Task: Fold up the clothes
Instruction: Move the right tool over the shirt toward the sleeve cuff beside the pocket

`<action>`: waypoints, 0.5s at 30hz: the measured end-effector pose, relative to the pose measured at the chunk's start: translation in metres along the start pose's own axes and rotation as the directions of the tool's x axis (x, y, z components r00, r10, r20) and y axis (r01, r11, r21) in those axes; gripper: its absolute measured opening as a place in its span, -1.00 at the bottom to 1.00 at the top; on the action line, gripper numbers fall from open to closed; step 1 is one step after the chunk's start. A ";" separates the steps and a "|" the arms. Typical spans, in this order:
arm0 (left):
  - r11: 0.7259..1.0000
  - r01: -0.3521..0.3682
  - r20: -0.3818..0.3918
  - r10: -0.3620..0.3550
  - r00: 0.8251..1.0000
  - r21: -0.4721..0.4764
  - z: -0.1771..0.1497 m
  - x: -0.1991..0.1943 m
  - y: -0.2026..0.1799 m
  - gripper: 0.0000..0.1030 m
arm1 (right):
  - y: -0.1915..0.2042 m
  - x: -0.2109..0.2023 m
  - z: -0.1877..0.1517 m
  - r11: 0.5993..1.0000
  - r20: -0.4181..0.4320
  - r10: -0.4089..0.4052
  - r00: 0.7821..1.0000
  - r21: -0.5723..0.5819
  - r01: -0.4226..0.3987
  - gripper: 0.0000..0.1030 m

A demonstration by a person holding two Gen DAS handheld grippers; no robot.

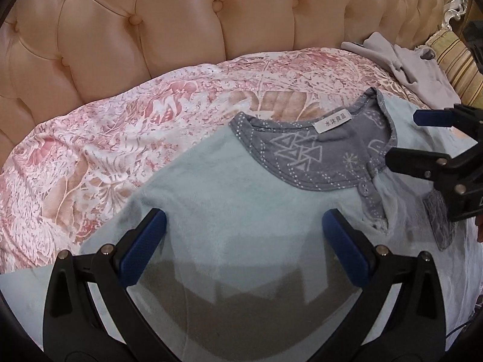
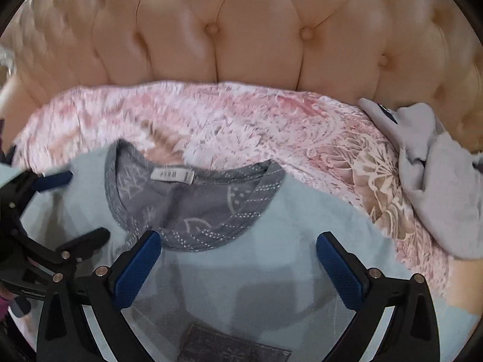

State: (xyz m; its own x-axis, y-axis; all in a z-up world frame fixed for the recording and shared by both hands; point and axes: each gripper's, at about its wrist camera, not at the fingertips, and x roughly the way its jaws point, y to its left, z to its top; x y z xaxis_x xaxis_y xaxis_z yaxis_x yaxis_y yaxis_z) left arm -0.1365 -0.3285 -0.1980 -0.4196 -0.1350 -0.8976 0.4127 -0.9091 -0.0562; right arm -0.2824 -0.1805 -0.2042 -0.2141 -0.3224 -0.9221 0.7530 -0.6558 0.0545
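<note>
A light blue shirt (image 1: pixel 226 181) (image 2: pixel 302 211) with a grey patterned collar (image 1: pixel 317 157) (image 2: pixel 193 211) and a white neck label (image 1: pixel 332 123) lies flat on the bed, neck toward the headboard. My left gripper (image 1: pixel 244 241) hovers open over the shirt's left shoulder and chest, with nothing between its blue pads. To its right, my right gripper (image 2: pixel 240 267) is open over the chest just below the collar. Each gripper shows at the edge of the other's view: the right gripper (image 1: pixel 422 138) and the left gripper (image 2: pixel 72 209). A grey pocket patch (image 2: pixel 232 347) sits low on the shirt.
A pink floral bedspread (image 1: pixel 120 138) (image 2: pixel 241 120) covers the bed. A tufted peach headboard (image 1: pixel 181 30) (image 2: pixel 256 39) rises behind it. A crumpled pale grey garment (image 1: pixel 401 63) (image 2: pixel 437 187) lies at the back right, beside a striped pillow (image 1: pixel 459 63).
</note>
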 end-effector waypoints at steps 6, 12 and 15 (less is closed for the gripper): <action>1.000 -0.001 0.002 0.001 1.000 -0.015 -0.001 -0.001 0.001 1.00 | -0.006 0.006 0.002 1.000 -0.017 0.029 0.999 0.008 -0.029 1.00; 0.996 0.001 0.026 0.001 1.000 -0.090 -0.005 -0.015 0.001 1.00 | -0.009 -0.004 -0.011 0.999 -0.007 -0.003 1.000 0.041 0.003 1.00; 0.991 0.041 0.073 -0.031 0.997 -0.127 -0.016 -0.038 -0.008 1.00 | -0.003 -0.011 -0.015 1.000 0.006 0.002 1.000 -0.017 -0.002 1.00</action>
State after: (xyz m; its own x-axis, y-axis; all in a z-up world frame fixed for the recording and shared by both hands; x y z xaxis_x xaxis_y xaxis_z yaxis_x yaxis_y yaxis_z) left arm -0.1109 -0.3093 -0.1703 -0.4905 -0.1350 -0.8609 0.4950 -0.8562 -0.1478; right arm -0.2735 -0.1649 -0.2001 -0.2164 -0.3274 -0.9198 0.7638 -0.6435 0.0494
